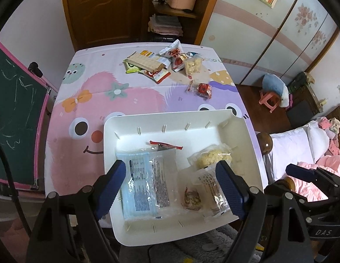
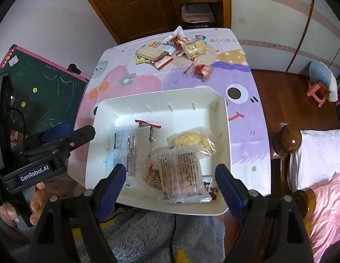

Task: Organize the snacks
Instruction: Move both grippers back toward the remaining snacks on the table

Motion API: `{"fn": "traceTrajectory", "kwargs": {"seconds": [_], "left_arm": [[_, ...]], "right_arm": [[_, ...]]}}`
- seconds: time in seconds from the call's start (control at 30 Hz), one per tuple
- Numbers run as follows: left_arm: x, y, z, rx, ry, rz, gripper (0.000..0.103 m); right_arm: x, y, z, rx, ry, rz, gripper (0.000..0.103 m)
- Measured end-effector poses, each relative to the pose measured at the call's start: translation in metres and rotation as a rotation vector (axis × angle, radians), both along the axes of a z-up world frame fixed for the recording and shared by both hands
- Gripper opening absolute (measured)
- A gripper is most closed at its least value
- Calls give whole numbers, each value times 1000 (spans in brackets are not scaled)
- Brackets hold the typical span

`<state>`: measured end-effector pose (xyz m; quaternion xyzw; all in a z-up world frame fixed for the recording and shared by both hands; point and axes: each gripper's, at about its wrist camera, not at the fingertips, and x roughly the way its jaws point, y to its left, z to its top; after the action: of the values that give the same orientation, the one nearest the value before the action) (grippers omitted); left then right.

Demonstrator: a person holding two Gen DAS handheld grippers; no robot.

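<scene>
The counter (image 1: 148, 100), spread with a cartoon-print cloth, carries a white tray (image 1: 170, 118) at its near edge. Above the tray, the left tongs (image 1: 173, 183) stand wide apart and grip nothing; a blue-and-clear packet (image 1: 145, 175) lies in the tray beneath them. Beside them, also above the tray, the right tongs (image 2: 170, 186) are spread to their widest and hold nothing; a clear printed packet (image 2: 180, 175) lies flat under them. Other snacks rest in the tray: a yellow puffed cake (image 2: 191, 141) toward its far right and a small brownish sweet (image 1: 190, 198) between the packets. Beyond the tray, at the counter's far end, lies a heap of loose snacks (image 1: 161, 62), with a red-wrapped sweet (image 1: 202, 89) nearer the tray.
</scene>
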<state>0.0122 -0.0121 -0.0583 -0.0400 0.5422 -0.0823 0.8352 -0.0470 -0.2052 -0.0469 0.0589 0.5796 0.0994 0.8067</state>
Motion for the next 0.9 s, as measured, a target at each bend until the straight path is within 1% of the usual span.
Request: {"fn": "traceTrajectory", "kwargs": {"seconds": [0.37,0.53,0.67,0.8,0.9], "left_arm": [[36,-2,-3,-1,11,-22,83],[55,0,-2,19,-3,-45,83],[74,7,3,28,-24,-48,83],[99,14,10,49,-50,-57,83],[127,22,21,63,-87,-59,83]], "right_arm": [[25,-3,-10,10,24,-34,84],[39,2,-13,-35,16,-38,84],[48,9,-6,-73,-52,-20,84],[65,17,5,-163,-159,1,84],[85,17,14,-220,-214,-14,84]]}}
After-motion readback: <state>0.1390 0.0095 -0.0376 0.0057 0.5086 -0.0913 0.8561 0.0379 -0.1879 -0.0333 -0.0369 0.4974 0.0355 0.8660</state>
